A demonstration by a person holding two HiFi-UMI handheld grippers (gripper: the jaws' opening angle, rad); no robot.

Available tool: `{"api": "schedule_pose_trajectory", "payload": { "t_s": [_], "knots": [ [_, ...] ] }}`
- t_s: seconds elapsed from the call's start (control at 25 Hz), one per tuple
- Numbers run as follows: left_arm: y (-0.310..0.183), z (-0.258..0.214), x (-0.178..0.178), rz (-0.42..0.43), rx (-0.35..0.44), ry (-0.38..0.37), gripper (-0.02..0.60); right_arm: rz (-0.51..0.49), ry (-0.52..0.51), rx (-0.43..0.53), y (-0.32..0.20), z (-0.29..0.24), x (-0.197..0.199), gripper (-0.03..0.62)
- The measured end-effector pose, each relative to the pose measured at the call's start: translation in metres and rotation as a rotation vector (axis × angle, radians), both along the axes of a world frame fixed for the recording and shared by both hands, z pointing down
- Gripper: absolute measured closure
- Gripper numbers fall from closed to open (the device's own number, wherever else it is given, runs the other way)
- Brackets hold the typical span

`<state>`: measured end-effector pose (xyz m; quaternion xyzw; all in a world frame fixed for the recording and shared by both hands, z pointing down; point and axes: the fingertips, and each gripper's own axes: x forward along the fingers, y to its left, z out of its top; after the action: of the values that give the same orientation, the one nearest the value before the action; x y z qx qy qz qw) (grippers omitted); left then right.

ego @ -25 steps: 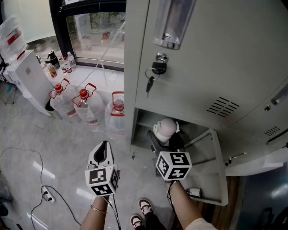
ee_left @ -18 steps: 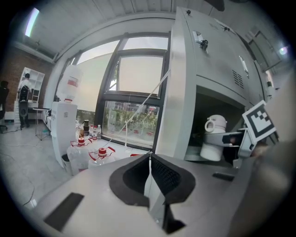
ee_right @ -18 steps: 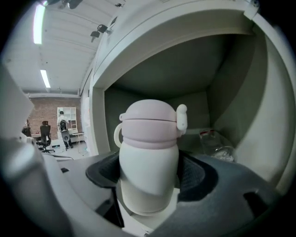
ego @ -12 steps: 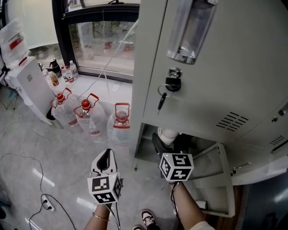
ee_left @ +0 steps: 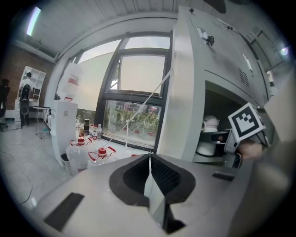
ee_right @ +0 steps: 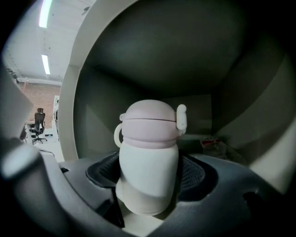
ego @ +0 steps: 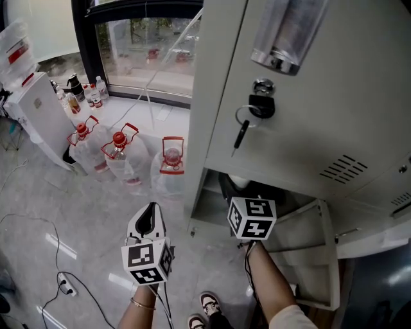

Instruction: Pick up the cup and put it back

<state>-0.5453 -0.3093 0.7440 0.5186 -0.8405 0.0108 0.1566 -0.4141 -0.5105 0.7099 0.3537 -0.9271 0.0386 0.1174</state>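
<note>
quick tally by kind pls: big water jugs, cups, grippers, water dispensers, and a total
water jugs: 3
cup: 1
grippers: 2 (left gripper shut on nothing, right gripper shut on the cup)
water dispenser: 1
total: 7

Grey metal locker (ego: 308, 83) with key (ego: 241, 133) in lock, glossy grey floor (ego: 38, 212), dark-framed window (ego: 151, 51), three red-capped water jugs (ego: 120, 159), white water dispenser (ego: 35, 112), ceiling strip lights (ee_right: 45, 14)
</note>
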Motion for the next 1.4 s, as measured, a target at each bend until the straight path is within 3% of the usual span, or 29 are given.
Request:
{"api": "schedule_pose_trajectory", "payload": {
  "t_s": [0.36,0.6,1.4],
  "knots": [
    [-0.004,0.008,0.008,0.012,0.014,0.065,0.568,0.030,0.004,0.013,-0.018,0.003,-0.008,0.252],
    [-0.005,0.007,0.014,0.013,0.010,0.067,0.567,0.038,-0.016,0.000,-0.018,0.004,-0.004,0.252],
    [0.008,0.007,0.034,0.019,-0.024,0.105,0.566,0.044,0.086,0.002,-0.012,0.011,-0.003,0.247]
  ]
}}
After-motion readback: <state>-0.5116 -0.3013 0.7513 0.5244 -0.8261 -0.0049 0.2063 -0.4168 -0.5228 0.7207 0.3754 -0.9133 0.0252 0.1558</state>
